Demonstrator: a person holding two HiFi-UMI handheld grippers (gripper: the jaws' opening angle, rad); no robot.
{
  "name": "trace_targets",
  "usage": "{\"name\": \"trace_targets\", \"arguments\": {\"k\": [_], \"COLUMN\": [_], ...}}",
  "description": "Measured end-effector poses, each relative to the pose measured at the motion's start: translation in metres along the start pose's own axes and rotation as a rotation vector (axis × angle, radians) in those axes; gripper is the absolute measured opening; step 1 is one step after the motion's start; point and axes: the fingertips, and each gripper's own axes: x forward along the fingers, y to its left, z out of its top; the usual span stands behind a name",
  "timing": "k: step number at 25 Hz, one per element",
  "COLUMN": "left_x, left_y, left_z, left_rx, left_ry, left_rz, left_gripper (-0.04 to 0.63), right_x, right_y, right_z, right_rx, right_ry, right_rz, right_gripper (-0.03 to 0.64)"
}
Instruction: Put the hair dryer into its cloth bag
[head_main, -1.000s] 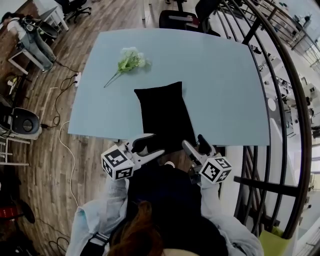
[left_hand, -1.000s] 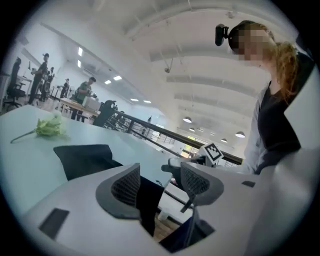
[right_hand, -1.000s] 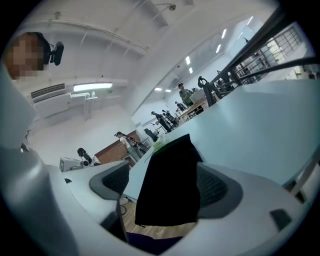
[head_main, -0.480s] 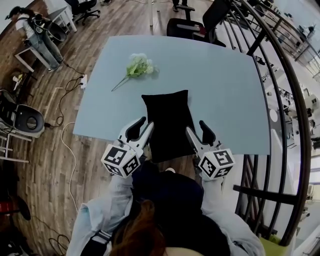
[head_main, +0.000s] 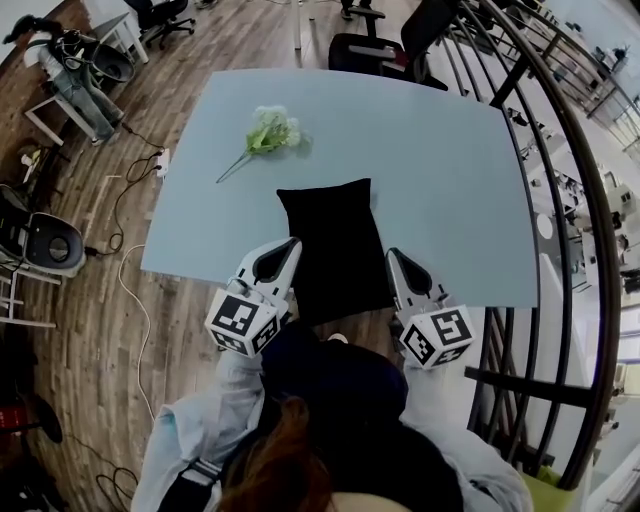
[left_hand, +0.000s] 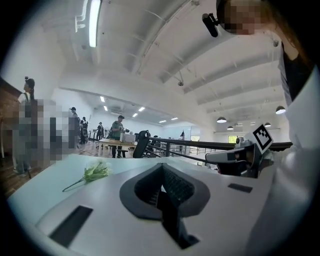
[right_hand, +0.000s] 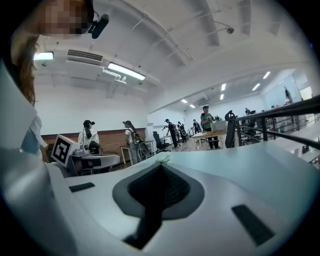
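Observation:
The black cloth bag (head_main: 333, 245) lies flat on the light blue table (head_main: 450, 180), its near end hanging over the front edge. No hair dryer shows in any view. My left gripper (head_main: 289, 244) is held at the bag's near left corner, beside it and apart from it. My right gripper (head_main: 392, 254) is held at the near right corner. Both have just been closing and now stand shut, with nothing between the jaws. In the left gripper view the shut jaws are level over the table, and the right gripper (left_hand: 244, 154) shows beyond them.
A sprig of white flowers (head_main: 265, 132) lies on the table's far left part, also visible in the left gripper view as flowers (left_hand: 95, 172). Black chairs (head_main: 385, 45) stand behind the table. A metal railing (head_main: 560, 200) runs along the right side. Several people stand far off.
Both grippers went from wide open to shut, holding nothing. They rose from below the table's front edge to either side of the bag's near end.

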Motion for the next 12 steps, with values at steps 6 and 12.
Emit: {"name": "trace_targets", "arguments": {"k": [6, 12], "left_x": [0.0, -0.003], "left_y": [-0.004, -0.003], "left_z": [-0.006, -0.011], "left_rx": [0.059, 0.053], "left_ry": [0.046, 0.061], "left_rz": [-0.023, -0.004], "left_gripper": [0.014, 0.015], "right_x": [-0.008, -0.013], "right_y": [-0.017, -0.021], "right_z": [0.0, -0.001], "right_rx": [0.028, 0.052], "right_ry": [0.021, 0.017], "right_rz": [-0.048, -0.064], "right_gripper": [0.008, 0.008]}}
